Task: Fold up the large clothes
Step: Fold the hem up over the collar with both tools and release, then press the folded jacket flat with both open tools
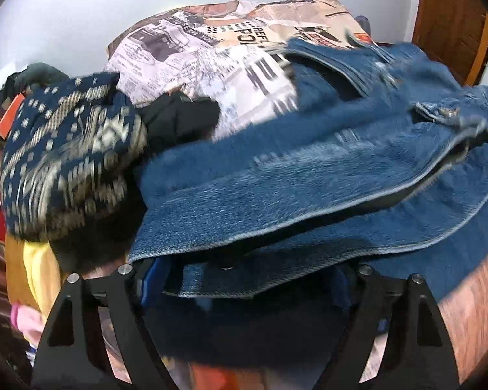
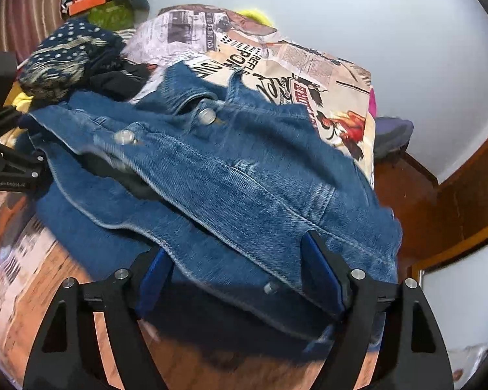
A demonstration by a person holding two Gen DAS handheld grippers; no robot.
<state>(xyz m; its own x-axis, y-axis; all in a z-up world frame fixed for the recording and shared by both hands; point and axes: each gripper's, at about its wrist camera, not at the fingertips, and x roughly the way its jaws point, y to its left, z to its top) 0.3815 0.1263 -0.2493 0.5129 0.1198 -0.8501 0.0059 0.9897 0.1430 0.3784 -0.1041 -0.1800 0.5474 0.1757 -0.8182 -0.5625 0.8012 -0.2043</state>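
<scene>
A blue denim jacket [image 1: 309, 169] lies bunched on a table covered with a newspaper-print cloth [image 1: 211, 48]. My left gripper [image 1: 244, 282] stands wide open at the jacket's near hem, and denim hangs over the gap between its blue pads. In the right wrist view the jacket [image 2: 227, 178] shows its metal buttons. My right gripper [image 2: 240, 279] is open too, with the jacket's edge draped between its fingers. The left gripper's black body [image 2: 6, 149] shows at the left edge of the right wrist view.
A navy patterned knit garment [image 1: 68, 156] and a black garment [image 1: 179, 117] are piled left of the jacket, with yellow cloth [image 1: 32, 269] below. A wooden door [image 1: 452, 22] stands at the right. Clutter [image 2: 94, 0] sits by the far wall.
</scene>
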